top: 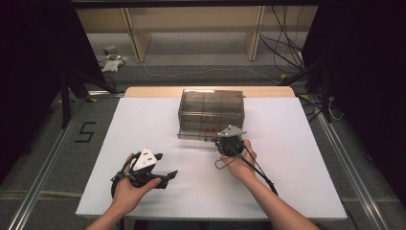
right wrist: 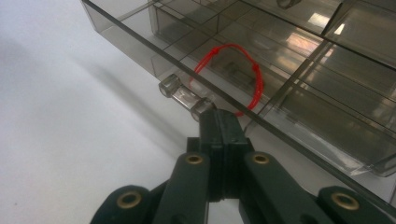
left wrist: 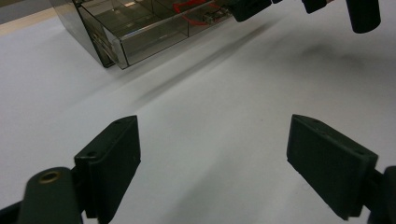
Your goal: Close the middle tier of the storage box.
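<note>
while the left gripper (top: 165, 176) lies low at about seven o'clock on the white table (top: 143, 120), held in the person's left hand (top: 128, 189), its two black jaws stand wide apart with nothing between them — the left gripper view shows bare white surface in the gap. the right gripper (top: 225, 139), held in the right hand (top: 242, 163) just right of centre, points toward twelve o'clock at the smoky clear plastic drawer box (top: 211, 108), which stands at the far middle of the table. the bottom drawer (right wrist: 289, 93) is pulled partly out toward the person. in the right gripper view the jaws are pressed together, their tips touching the clear cylindrical handle (right wrist: 182, 96) on the drawer's front wall; whether the closed tips actually pinch a part of the handle cannot be told. inside the drawer, in the compartment just behind the handle, lies a loop of red string (right wrist: 233, 70), flat on the drawer floor. dividers split the drawer into several compartments. a black cable (top: 261, 170) trails from the right gripper back along the forearm toward five o'clock.
</note>
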